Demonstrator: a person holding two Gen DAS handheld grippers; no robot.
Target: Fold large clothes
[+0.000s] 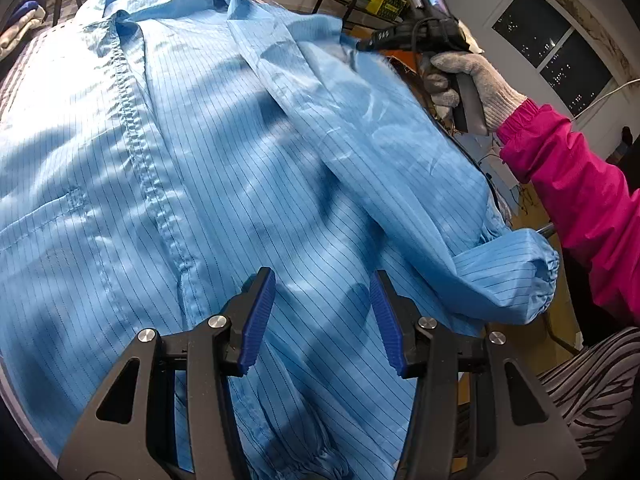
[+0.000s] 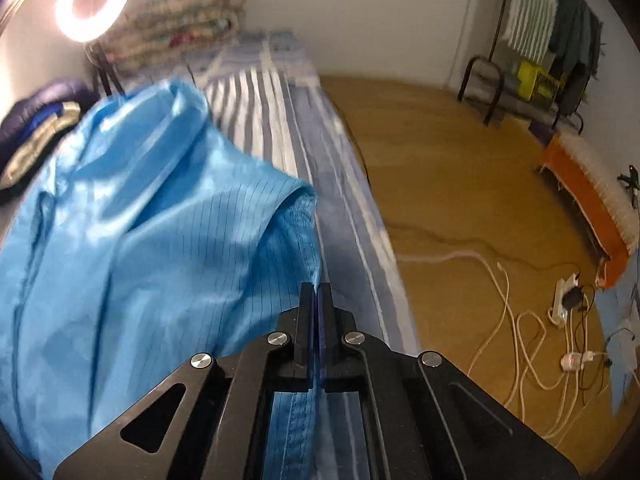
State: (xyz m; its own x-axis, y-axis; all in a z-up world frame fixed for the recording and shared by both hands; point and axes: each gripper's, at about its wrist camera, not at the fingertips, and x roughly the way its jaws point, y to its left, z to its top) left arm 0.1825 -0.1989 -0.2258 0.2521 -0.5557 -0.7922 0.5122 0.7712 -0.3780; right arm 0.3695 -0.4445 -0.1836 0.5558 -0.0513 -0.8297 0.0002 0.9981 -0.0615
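The blue coat point(image 1: 192, 168) lies spread front-up on the striped bed point(image 2: 276, 128), zip seam running along its middle, so that its sides can be folded inward. The sleeve point(image 1: 420, 184) lies along the coat's right edge, cuff toward the camera.

The right gripper point(image 2: 319, 292) is pressed together on the coat's shoulder edge, pinching the fabric; judged purpose: to lift that side over toward the zip seam.

The left gripper point(image 1: 322, 312) hangs above the coat's lower front, jaws spread about halfway, with nothing between the pads point(image 1: 260, 320). It appears to wait to take the hem.
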